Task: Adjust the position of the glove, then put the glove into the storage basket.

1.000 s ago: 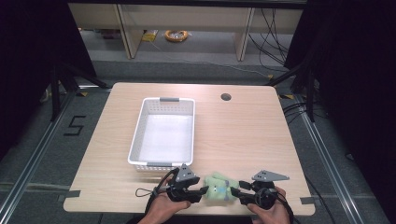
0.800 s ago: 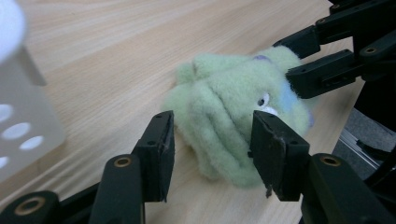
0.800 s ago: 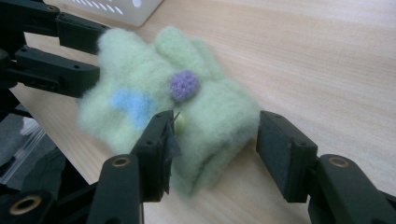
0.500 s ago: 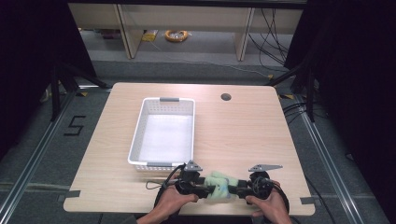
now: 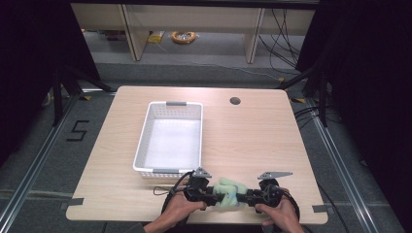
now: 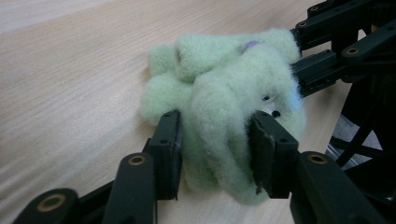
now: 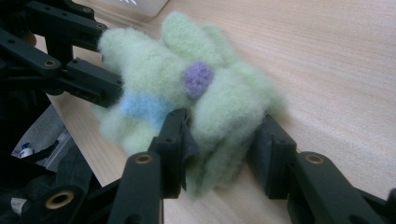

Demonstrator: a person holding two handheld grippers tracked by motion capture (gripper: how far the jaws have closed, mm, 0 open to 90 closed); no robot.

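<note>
Where the pale wooden surface (image 5: 252,141) nears its front edge, one fuzzy pale-green felted toy (image 5: 227,192) is gripped from both sides by the left claw (image 5: 211,195) and right claw (image 5: 243,198). A purple button and blue patch are revealed in the right gripper view. One white perforated plastic basket (image 5: 171,138) sits behind.
</note>
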